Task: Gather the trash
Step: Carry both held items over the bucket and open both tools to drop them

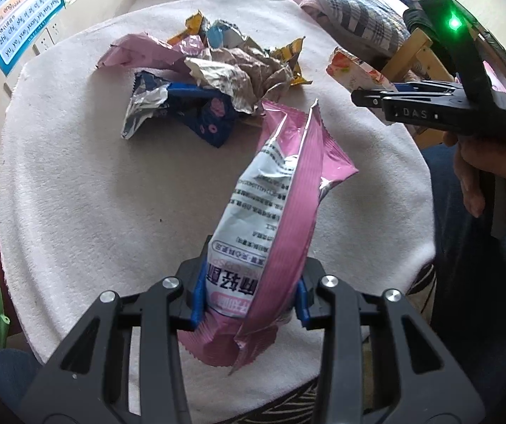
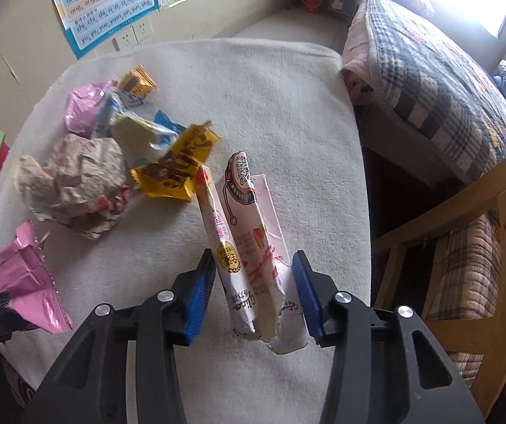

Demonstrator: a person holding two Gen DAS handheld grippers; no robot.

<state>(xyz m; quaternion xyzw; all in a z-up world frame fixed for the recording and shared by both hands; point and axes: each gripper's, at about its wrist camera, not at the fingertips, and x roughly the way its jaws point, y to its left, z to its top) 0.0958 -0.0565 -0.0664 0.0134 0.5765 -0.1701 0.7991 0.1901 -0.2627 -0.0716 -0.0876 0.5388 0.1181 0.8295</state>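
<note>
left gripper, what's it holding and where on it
The left gripper is shut on a pink wrapper, its blue pads pinching the wrapper near its lower end; the rest sticks up beyond the fingers, off the white cloth.

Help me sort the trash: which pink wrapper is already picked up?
The pink and white wrapper clamped in the left tongs; the other pink wrapper lies in the pile.

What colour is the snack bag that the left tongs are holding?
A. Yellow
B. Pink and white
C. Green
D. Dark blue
B: in the left wrist view the left tongs are shut on the pink and white snack bag, with its printed white side and pink edge sticking out past the blue pads.
</note>
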